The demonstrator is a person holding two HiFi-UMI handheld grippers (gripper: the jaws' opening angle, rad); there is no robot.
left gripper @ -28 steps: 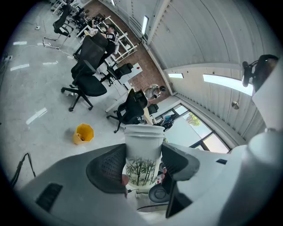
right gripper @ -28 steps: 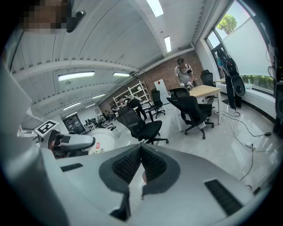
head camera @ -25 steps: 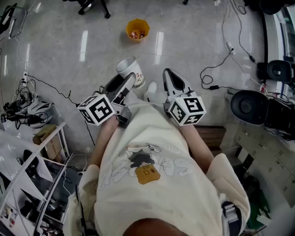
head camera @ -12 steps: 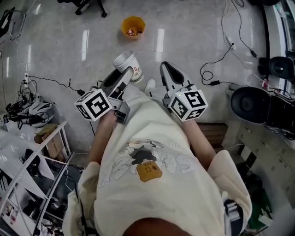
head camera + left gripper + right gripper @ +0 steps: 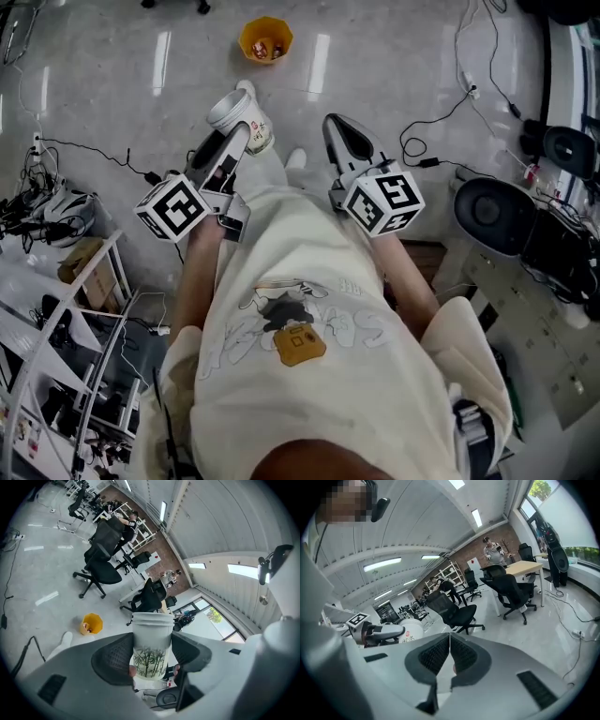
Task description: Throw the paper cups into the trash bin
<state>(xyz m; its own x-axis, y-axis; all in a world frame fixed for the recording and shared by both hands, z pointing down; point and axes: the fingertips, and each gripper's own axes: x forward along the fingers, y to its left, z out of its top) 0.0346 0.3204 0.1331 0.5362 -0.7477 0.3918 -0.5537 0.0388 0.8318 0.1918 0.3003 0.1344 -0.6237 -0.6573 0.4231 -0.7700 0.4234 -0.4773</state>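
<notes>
Left gripper (image 5: 236, 137): jaws clamped on the paper cup (image 5: 151, 641), with a pad on each side of the lower wall. The cup's long axis runs along the fingers. Its rim sticks out past the fingertips and its base sits back between the pads. In the head view the cup is tilted, mouth pointing up and away from the person.

Key relation: the yellow trash bin (image 5: 251, 52) stands on the floor (image 5: 394, 56) straight out beyond the left fingertips, a touch to their right in the head view. It is well apart from the cup and well below it. In the left gripper view it shows low and off to the left of the jaws, so it isn't on the jaw line yet. The mouth faces up and there's already some litter inside.

Right gripper (image 5: 449, 654): jaws pressed together with nothing between them. It is held beside the left one, level with it, and its fingertips are no closer to the bin.

My read:
- The left gripper has the cup and the shorter line to the bin, so this is its move.
- The cup needs to go forward and down along the finger direction until the rim is over the bin mouth, then the jaws open.
- Released from here it would land well short.
- The bin mouth looks small next to the cup, so a tilted drop from height could clip the rim and bounce out.
</notes>
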